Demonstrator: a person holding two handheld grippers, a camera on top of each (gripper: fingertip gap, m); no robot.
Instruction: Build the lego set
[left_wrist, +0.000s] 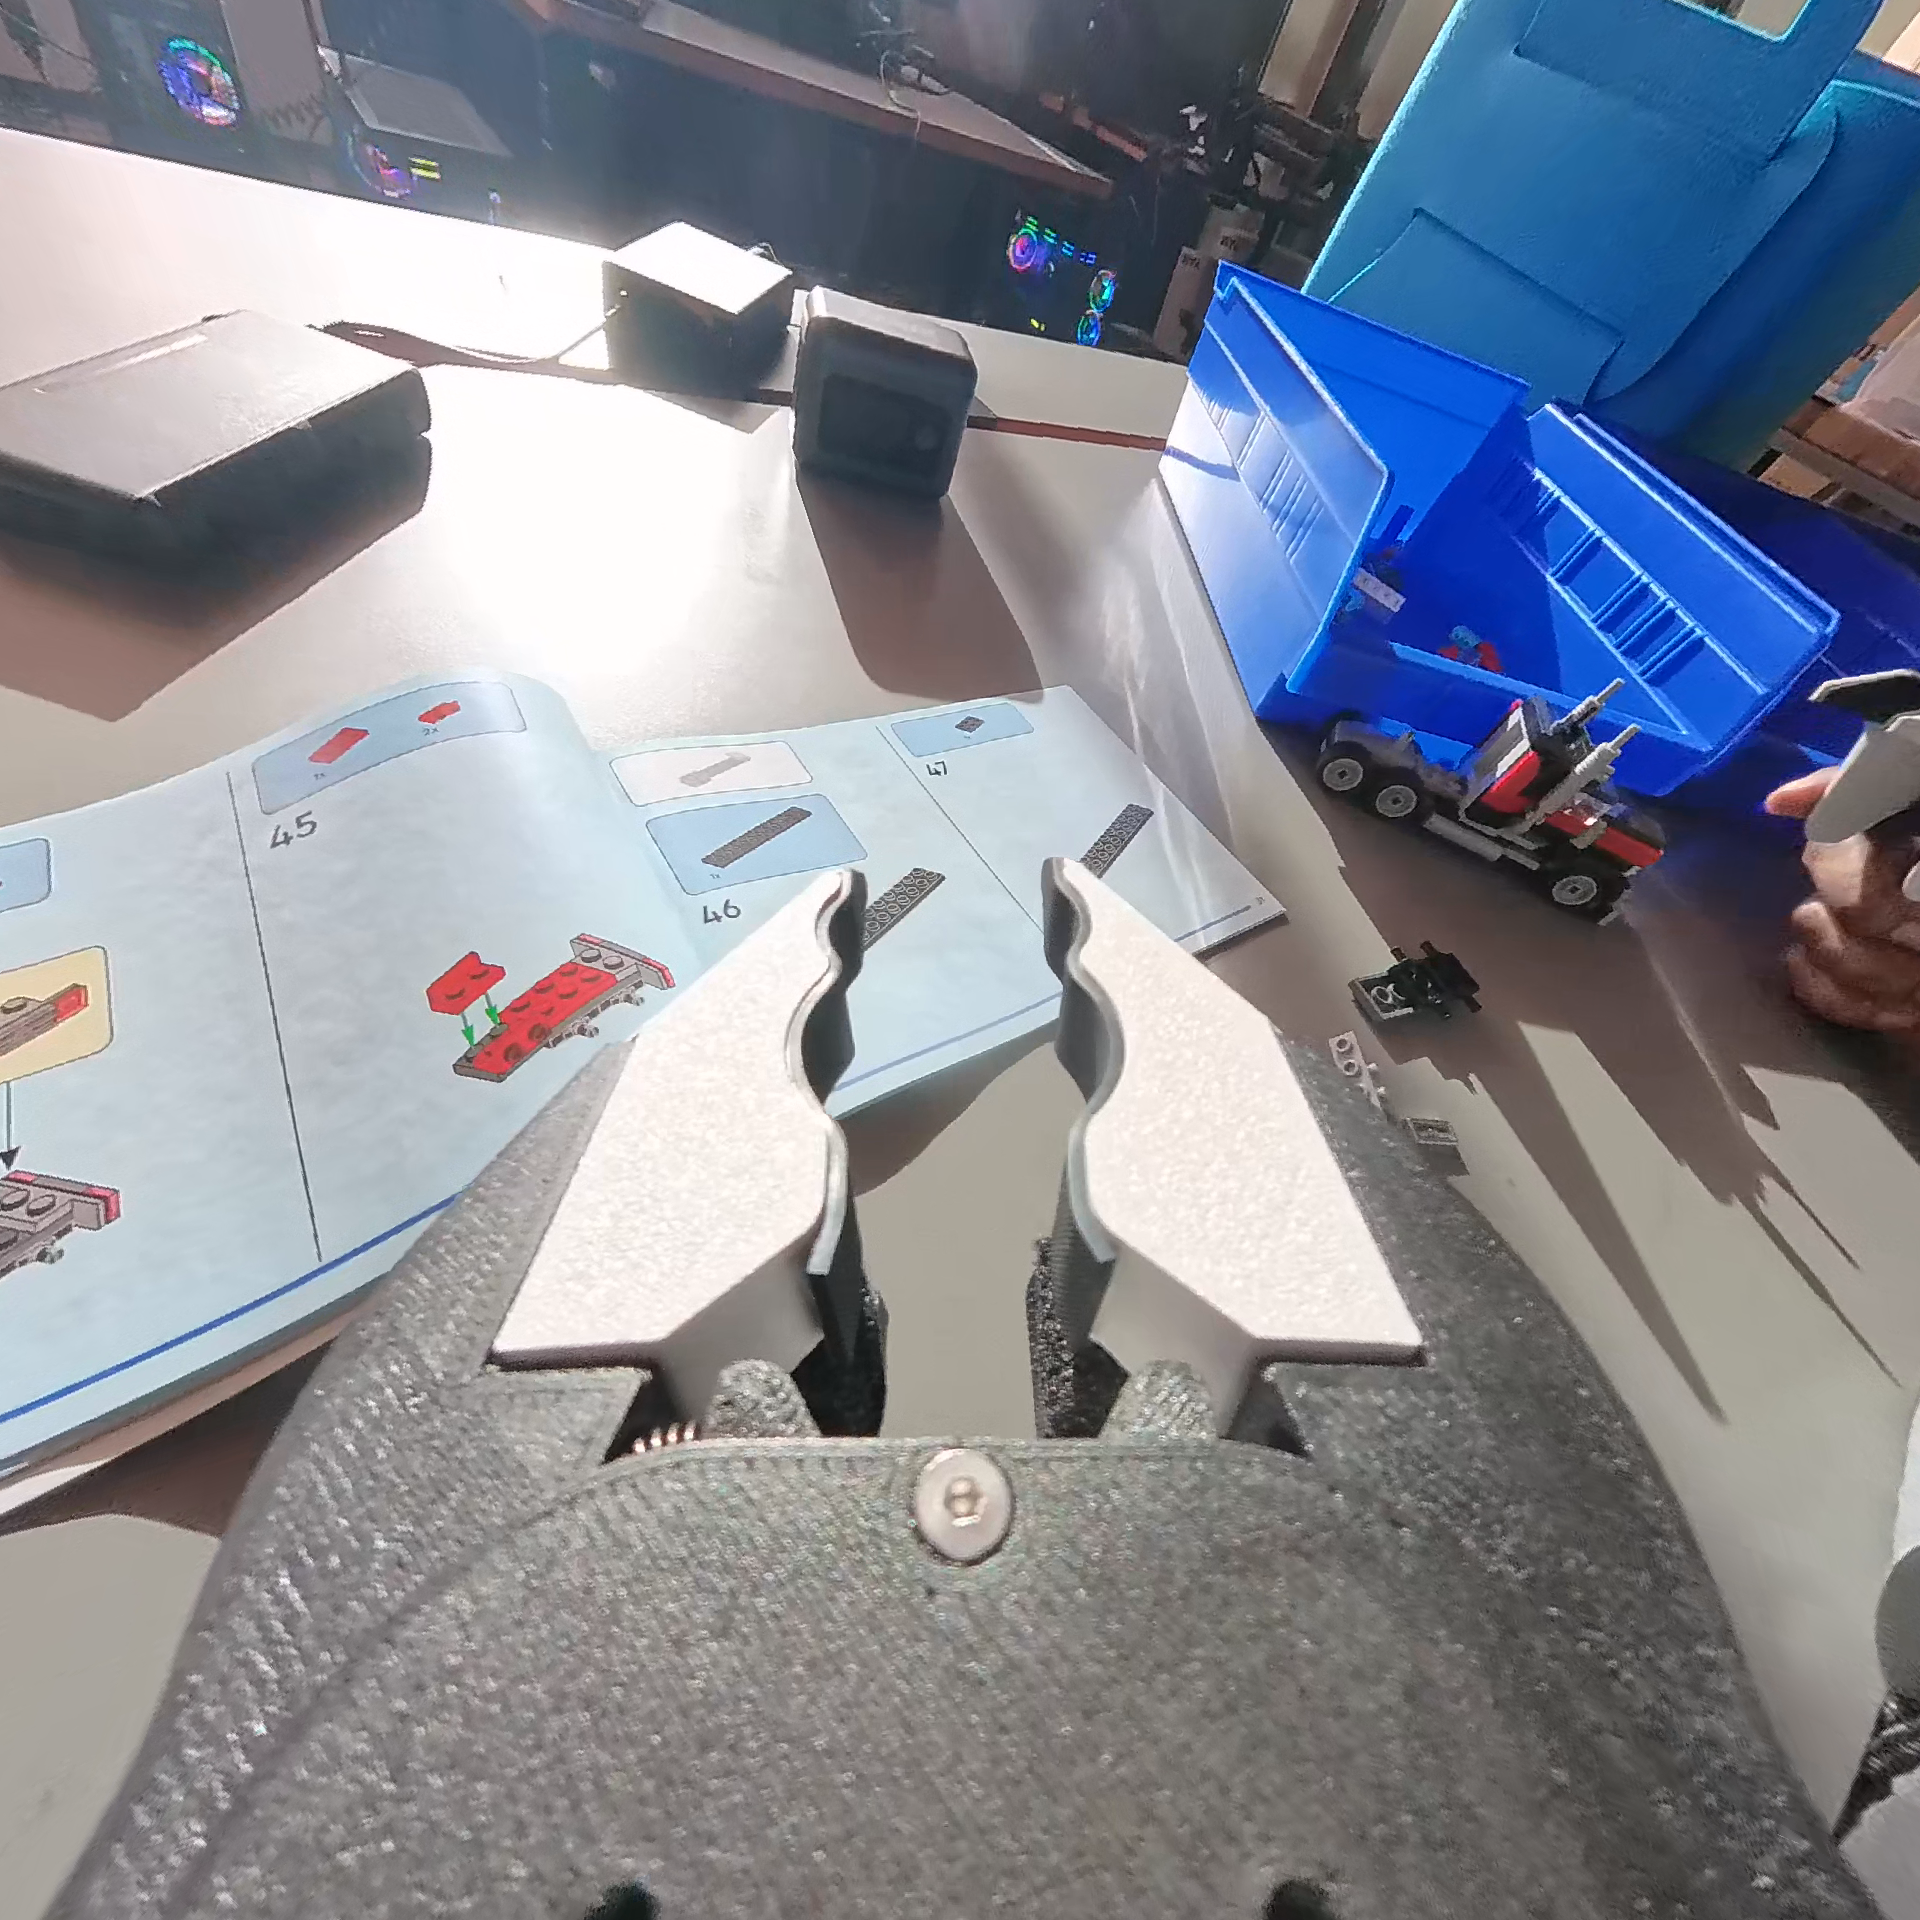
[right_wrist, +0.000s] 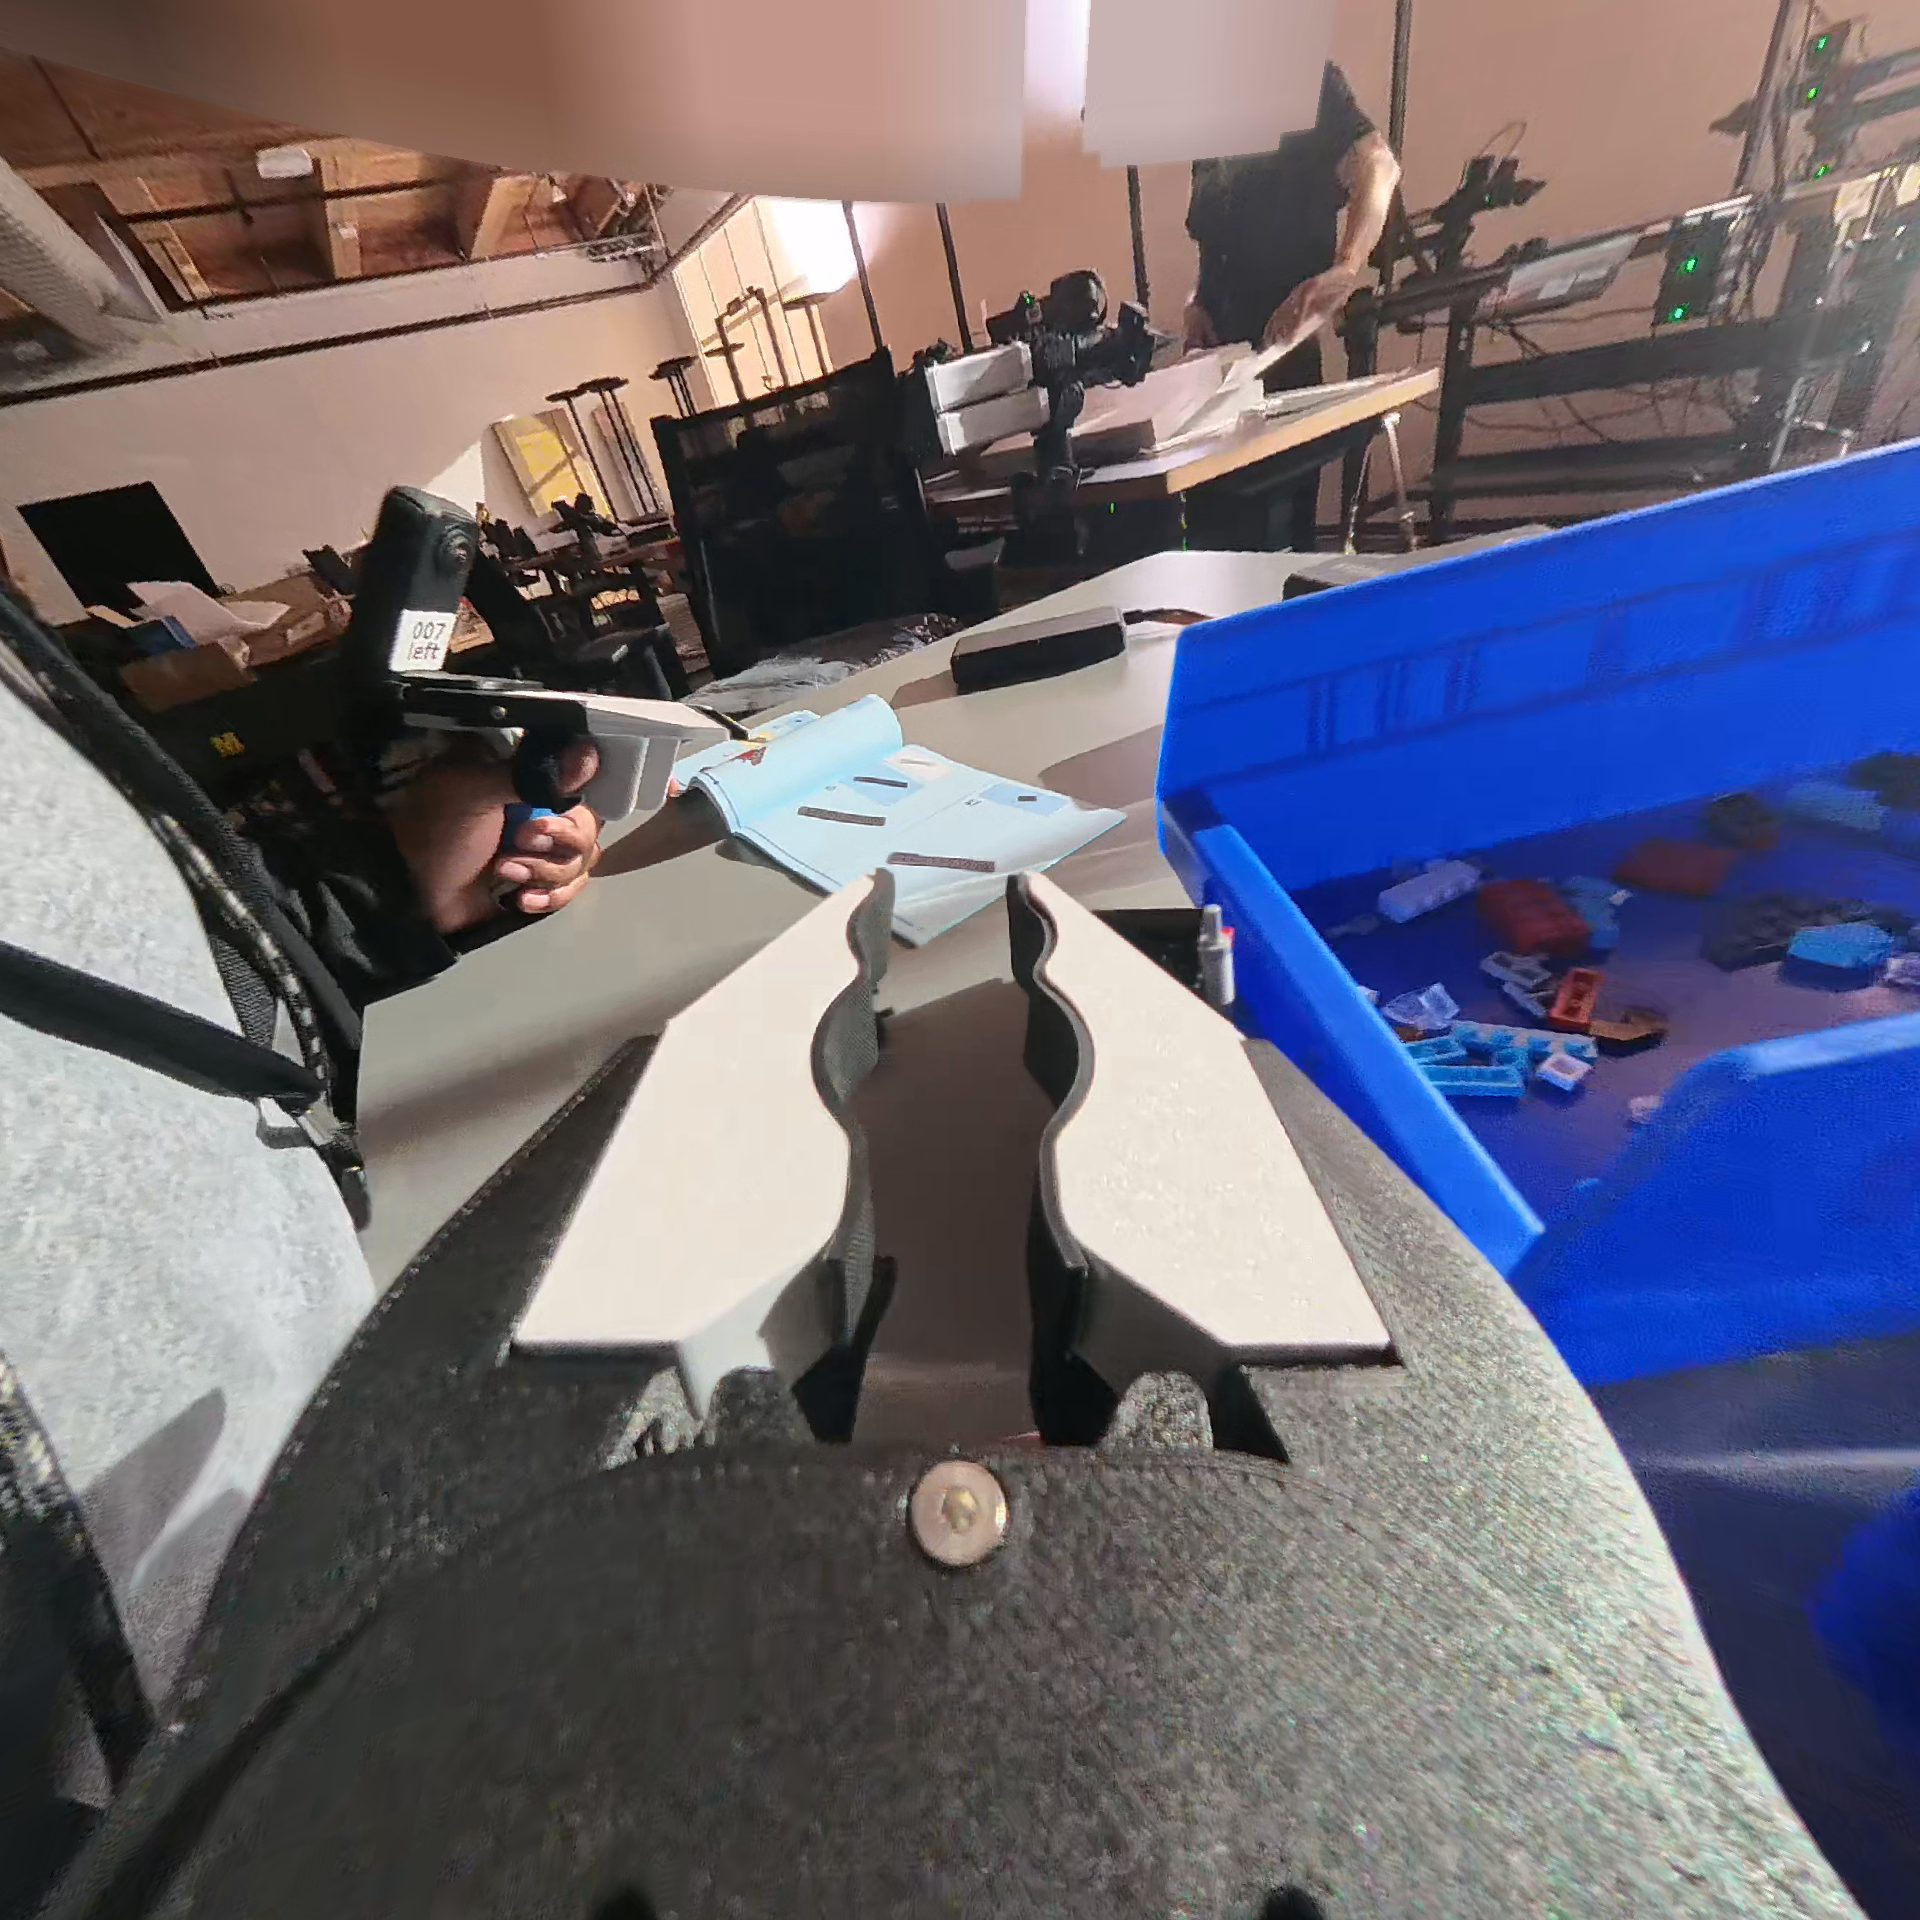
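Fingers (right_wrist: 727, 1091) apart; blue bin (right_wrist: 1351, 1060) holds loose bricks (right_wrist: 1538, 914).

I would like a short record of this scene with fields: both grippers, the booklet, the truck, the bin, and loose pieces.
left gripper: jaws open, empty, above the booklet's near edge
right gripper: jaws open, empty, beside the bin
booklet: lying open on the table
truck: partly built, red and black, in front of the bin
bin: blue, holds mixed bricks
loose pieces: few, small, on the table near the truck
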